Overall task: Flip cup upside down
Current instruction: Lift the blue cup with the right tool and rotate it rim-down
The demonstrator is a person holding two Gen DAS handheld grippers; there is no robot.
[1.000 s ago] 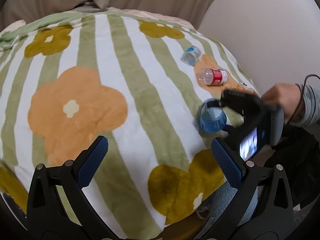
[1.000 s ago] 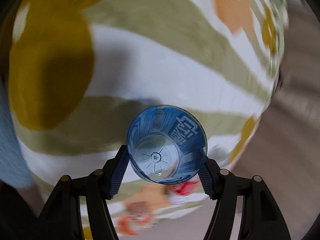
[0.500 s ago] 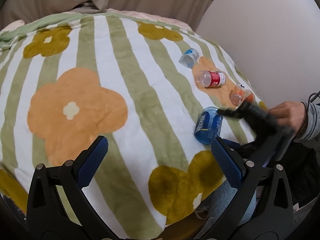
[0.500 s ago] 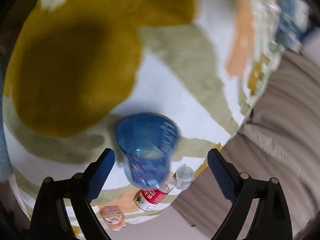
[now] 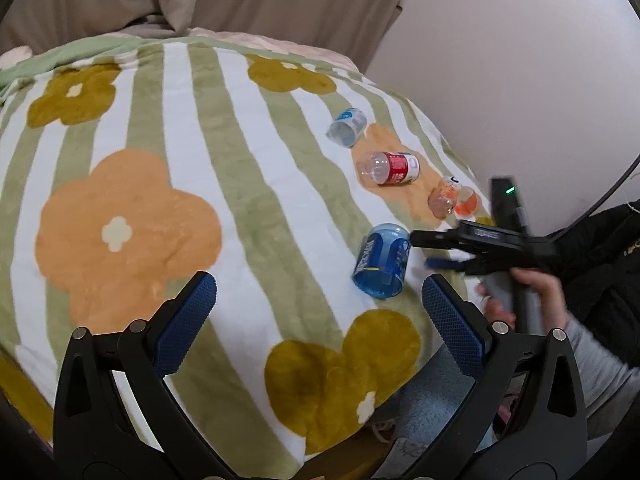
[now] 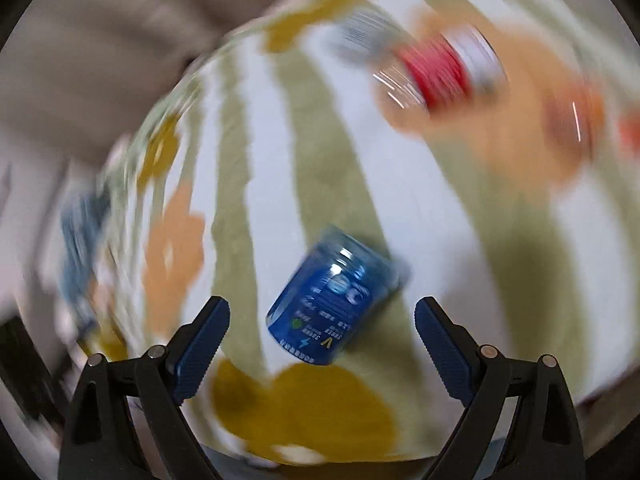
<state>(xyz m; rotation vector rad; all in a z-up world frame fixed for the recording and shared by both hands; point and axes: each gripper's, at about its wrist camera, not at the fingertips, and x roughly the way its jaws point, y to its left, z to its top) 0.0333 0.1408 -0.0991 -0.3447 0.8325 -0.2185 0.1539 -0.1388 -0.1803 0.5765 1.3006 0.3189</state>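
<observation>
Right gripper, a second ago clamped on the cup, now stands spread and clear of it. Cup sits mouth-down, slightly tilted, near the blanket's right edge. Left gripper spread, empty. Flip appears complete.

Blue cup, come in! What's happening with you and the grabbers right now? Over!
Left gripper open, empty. Right gripper open, clear of blue cup. Cup upside down, leaning, on striped blanket. Three bottles lying beyond, not in the way.

Left tool spread wide, right tool spread wide, both empty
</observation>
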